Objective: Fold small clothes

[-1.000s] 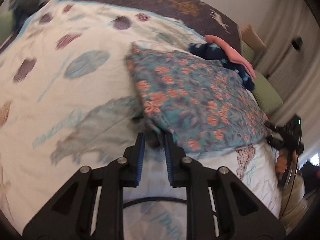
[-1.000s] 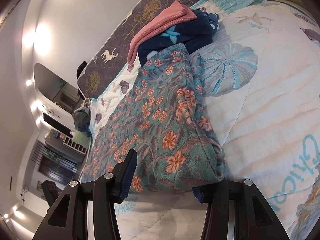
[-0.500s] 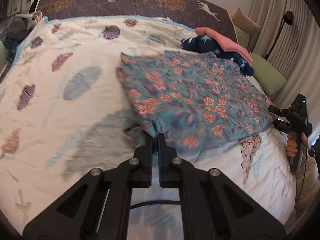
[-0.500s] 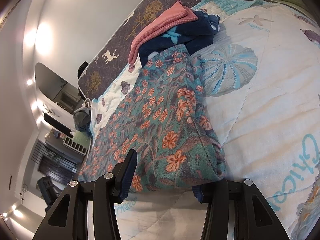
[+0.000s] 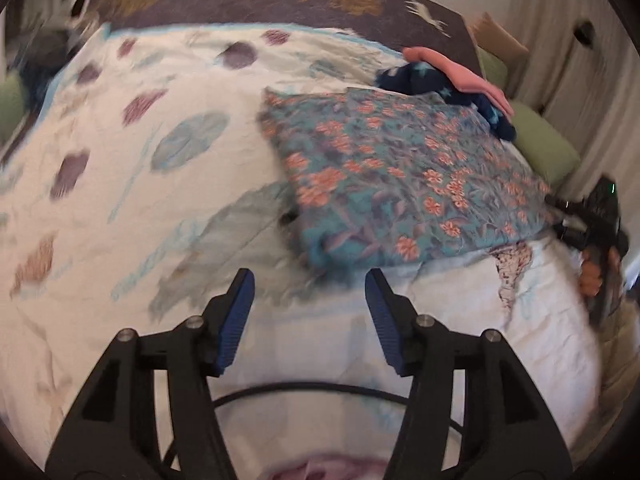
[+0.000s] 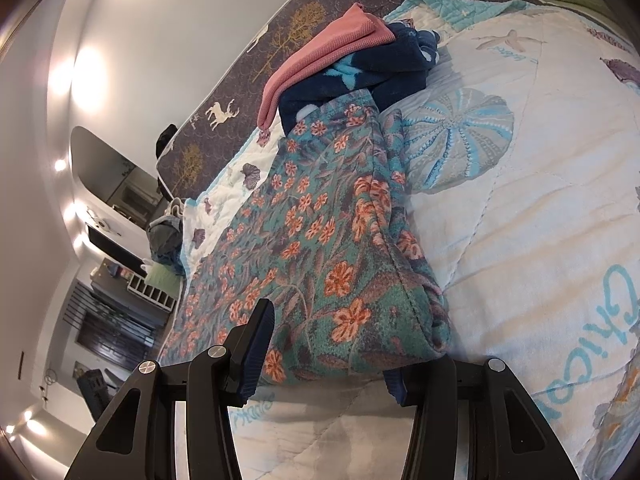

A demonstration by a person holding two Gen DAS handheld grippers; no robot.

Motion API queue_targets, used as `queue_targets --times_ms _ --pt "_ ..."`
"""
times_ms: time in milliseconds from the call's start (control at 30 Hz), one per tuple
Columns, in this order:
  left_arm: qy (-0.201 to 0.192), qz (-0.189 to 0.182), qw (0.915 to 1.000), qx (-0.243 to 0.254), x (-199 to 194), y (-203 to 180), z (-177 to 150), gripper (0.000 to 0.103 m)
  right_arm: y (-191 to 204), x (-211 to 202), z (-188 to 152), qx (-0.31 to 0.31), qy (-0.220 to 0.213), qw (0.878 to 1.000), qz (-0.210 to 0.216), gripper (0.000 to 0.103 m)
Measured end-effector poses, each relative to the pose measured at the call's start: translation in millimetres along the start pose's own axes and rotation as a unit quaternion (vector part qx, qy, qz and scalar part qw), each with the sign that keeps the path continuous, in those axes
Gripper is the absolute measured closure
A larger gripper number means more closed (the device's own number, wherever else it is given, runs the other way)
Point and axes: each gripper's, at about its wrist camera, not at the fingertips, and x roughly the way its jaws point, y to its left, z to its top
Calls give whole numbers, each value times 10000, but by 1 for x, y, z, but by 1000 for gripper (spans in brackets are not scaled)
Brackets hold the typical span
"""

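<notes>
a sea-creature print quilt (image 5: 120, 184) covered the bed, and on it the teal floral garment (image 5: 400, 184) lay flat and folded, its long axis running from one gripper across to the other, with a pink and navy pile (image 6: 348, 60) at its far edge. the left gripper (image 5: 308, 312) stood wide open and empty just short of the near corner. the right gripper (image 6: 328, 344), also wide open and gripping nothing, straddled the opposite end, so it looked better placed for the next fold.

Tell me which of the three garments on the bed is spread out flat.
The teal floral garment. It lies flat across the quilt, while the navy one and the pink one sit bunched in a pile beyond it.
</notes>
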Motion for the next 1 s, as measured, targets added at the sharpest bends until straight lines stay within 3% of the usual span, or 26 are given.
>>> queue_targets --times_ms 67,100,200,300,367,467,500,567,600,633,767,867,900,933,967,1000 --pt "34 97 9997 205 13 -5 5 93 0 0 0 4 5 10000 5 53" --pt "155 78 9995 246 18 -6 8 97 0 0 0 10 6 10000 11 53" --pt "-295 198 9978 562 -8 -10 11 98 0 0 0 -3 5 10000 1 53" --pt "-274 636 9951 712 -26 3 7 102 0 0 0 8 6 10000 11 53" --pt "-162 867 9948 500 -29 21 3 103 1 0 0 16 3 10000 28 53" --pt "-6 515 9986 -72 -33 36 -3 102 1 -1 0 20 2 10000 34 53" --pt "62 314 9993 -212 -32 35 -5 96 1 -1 0 17 2 10000 32 53" --pt "223 -101 9987 -451 -26 25 -5 60 1 -1 0 16 4 10000 25 53" --pt "267 -262 9979 -533 -22 19 -4 36 1 -1 0 16 5 10000 25 53" --pt "320 -490 9961 -657 -15 13 -2 31 1 -1 0 17 4 10000 28 53" --pt "738 -1036 9826 -1356 17 5 6 31 0 -1 1 19 5 10000 34 53" --pt "506 -1431 9696 -1917 33 17 18 30 0 -1 1 28 9 10000 45 53" --pt "473 -1535 9653 -2060 37 19 20 40 0 -1 1 32 11 10000 45 53" --pt "461 -1655 9570 -2338 44 27 22 75 0 -1 1 34 13 10000 43 53" --pt "546 -1741 9500 -2535 50 32 23 93 0 -1 1 45 6 10000 41 54" --pt "698 -1884 9376 -2837 59 39 20 98 0 -1 1 93 -20 10000 -11 60"
